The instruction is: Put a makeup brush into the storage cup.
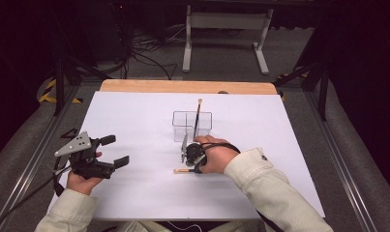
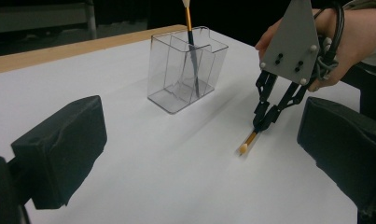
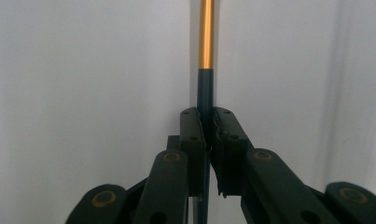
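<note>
A thin brush [image 1: 181,170] with a black handle, a gold band and a pale tip lies flat on the white table [image 1: 134,116]. My right gripper [image 1: 191,167] points down at it and is shut on its dark handle [image 3: 205,93]; the left gripper view shows the same grip [image 2: 262,123], with the brush's pale tip [image 2: 244,148] sticking out. A second brush [image 1: 198,113] stands tilted in a clear plastic holder [image 1: 183,128] just beyond. My left gripper [image 1: 116,151] hovers at the table's left, open, with nothing between its pads [image 2: 64,149].
The clear holder [image 2: 176,74] has divided compartments and stands mid-table, close behind my right hand [image 1: 219,157]. The table's wooden far edge [image 1: 183,87] shows beyond the white sheet. Cables and a white metal stand [image 1: 226,21] lie on the floor behind.
</note>
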The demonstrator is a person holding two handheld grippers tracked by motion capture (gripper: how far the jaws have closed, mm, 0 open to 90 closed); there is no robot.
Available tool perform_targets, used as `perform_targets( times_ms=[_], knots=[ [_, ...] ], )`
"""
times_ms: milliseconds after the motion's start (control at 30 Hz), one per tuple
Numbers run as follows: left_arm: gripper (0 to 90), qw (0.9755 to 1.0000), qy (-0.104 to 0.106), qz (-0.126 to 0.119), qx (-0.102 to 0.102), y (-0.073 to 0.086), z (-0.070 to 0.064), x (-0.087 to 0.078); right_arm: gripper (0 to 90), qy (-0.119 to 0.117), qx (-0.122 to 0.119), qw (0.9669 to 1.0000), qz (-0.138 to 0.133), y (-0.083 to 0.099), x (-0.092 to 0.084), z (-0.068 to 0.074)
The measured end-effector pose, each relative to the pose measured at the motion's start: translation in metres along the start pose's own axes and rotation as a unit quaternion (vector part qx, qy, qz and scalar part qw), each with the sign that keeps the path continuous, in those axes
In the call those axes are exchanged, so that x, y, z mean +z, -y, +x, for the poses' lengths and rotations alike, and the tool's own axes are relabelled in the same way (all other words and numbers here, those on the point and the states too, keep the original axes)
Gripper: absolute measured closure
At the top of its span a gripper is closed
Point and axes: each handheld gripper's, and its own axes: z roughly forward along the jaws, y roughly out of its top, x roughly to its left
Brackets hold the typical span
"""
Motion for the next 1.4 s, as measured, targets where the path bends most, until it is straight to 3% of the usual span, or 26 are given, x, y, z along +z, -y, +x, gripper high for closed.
perform_targets(
  times_ms=[200,333,633,967,1100,1133,1267,1333,1367,1400],
  knots=[
    [2.0,1.0000,0.000,0.001,0.000,0.000,0.000,0.001,83.6,0.003,0.013,0.9998,-0.016,0.006,-0.010,0.000],
    [2.0,1.0000,0.000,0.001,0.001,0.000,0.001,0.001,83.7,0.010,0.019,0.9988,-0.044,0.010,-0.022,0.002],
    [1.0,0.9999,-0.007,-0.011,0.001,0.000,0.002,0.002,83.6,0.015,0.042,0.9946,-0.093,0.018,-0.042,0.006],
    [0.5,0.9998,-0.012,-0.011,0.011,0.000,0.002,0.004,83.6,0.025,0.065,0.9857,-0.154,0.025,-0.057,0.010],
    [0.3,0.9997,-0.018,-0.015,0.008,0.002,0.002,0.007,83.6,0.037,0.071,0.9800,-0.182,0.029,-0.063,0.010],
    [0.3,0.9997,-0.019,-0.014,0.010,0.003,0.003,0.008,83.6,0.038,0.072,0.9773,-0.196,0.030,-0.063,0.009],
    [0.2,0.9996,-0.024,-0.011,0.006,0.007,0.003,0.011,83.6,0.044,0.078,0.9722,-0.216,0.033,-0.068,0.008],
    [0.2,0.9995,-0.028,-0.010,0.013,0.008,0.003,0.011,83.6,0.049,0.082,0.9692,-0.227,0.034,-0.069,0.009],
    [0.3,0.9995,-0.028,-0.010,0.013,0.008,0.003,0.011,83.6,0.049,0.082,0.9692,-0.227,0.034,-0.069,0.009],
    [0.3,0.9993,-0.032,-0.011,0.014,0.008,0.002,0.012,83.6,0.052,0.082,0.9667,-0.237,0.034,-0.071,0.009]
  ],
)
